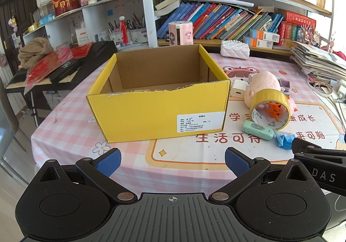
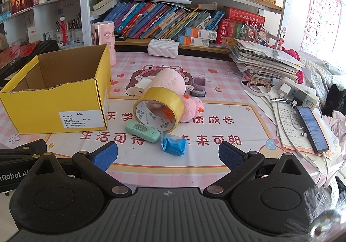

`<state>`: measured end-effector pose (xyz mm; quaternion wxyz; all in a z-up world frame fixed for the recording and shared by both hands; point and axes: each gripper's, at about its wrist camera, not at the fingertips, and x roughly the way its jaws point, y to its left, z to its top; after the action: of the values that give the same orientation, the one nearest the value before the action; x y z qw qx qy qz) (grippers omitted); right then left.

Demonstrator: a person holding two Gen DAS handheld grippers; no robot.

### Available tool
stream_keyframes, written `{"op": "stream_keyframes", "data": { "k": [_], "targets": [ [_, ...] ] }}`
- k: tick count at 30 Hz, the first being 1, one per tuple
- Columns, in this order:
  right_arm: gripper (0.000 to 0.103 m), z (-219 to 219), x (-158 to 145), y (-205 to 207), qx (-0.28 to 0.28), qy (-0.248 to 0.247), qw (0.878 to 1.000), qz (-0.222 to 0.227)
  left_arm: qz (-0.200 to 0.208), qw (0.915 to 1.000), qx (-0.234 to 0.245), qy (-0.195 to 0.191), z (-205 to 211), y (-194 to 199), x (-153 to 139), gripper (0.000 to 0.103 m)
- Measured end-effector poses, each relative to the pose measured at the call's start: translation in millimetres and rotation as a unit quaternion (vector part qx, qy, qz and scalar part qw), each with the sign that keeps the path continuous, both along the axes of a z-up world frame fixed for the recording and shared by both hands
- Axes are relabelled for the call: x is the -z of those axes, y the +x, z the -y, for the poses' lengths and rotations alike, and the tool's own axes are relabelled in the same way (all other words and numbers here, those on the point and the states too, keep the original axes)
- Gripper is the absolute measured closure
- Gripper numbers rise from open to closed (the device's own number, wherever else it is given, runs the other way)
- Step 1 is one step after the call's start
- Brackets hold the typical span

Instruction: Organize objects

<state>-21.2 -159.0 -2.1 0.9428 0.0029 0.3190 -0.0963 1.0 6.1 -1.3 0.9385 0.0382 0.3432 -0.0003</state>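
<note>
So I've got the worktop point(image 2: 216, 155) filling most of both views, pink checked cloth with cartoon print. Biggest thing on it is the yellow cardboard box point(image 1: 160, 110), open top, dead centre in the left wrist view and over at the left edge of the right wrist view point(image 2: 58, 99); I see nothing inside it. Both my grippers sit low at the bottom of their frames: left gripper point(image 1: 173, 163) has its fingers spread wide with nothing between them, right gripper point(image 2: 168, 155) same deal. The clutter is mid-frame in the right view: a pink plush toy point(image 2: 173, 84), with a roll of yellow tape point(image 2: 159, 107) tilted on edge against it. Touching the tape's lower rim is a mint green case point(image 2: 143, 131), and just right of that a crumpled blue wrapper point(image 2: 174, 144).
</note>
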Motion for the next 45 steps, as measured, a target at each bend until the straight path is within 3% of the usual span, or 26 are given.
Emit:
{"op": "stream_keyframes", "data": {
  "k": [45],
  "targets": [
    [0.002, -1.2, -0.1, -0.3, 0.000, 0.001, 1.000, 0.001, 0.001, 1.0000, 0.008, 0.000, 1.7, 0.0, 0.3, 0.000]
  ]
}}
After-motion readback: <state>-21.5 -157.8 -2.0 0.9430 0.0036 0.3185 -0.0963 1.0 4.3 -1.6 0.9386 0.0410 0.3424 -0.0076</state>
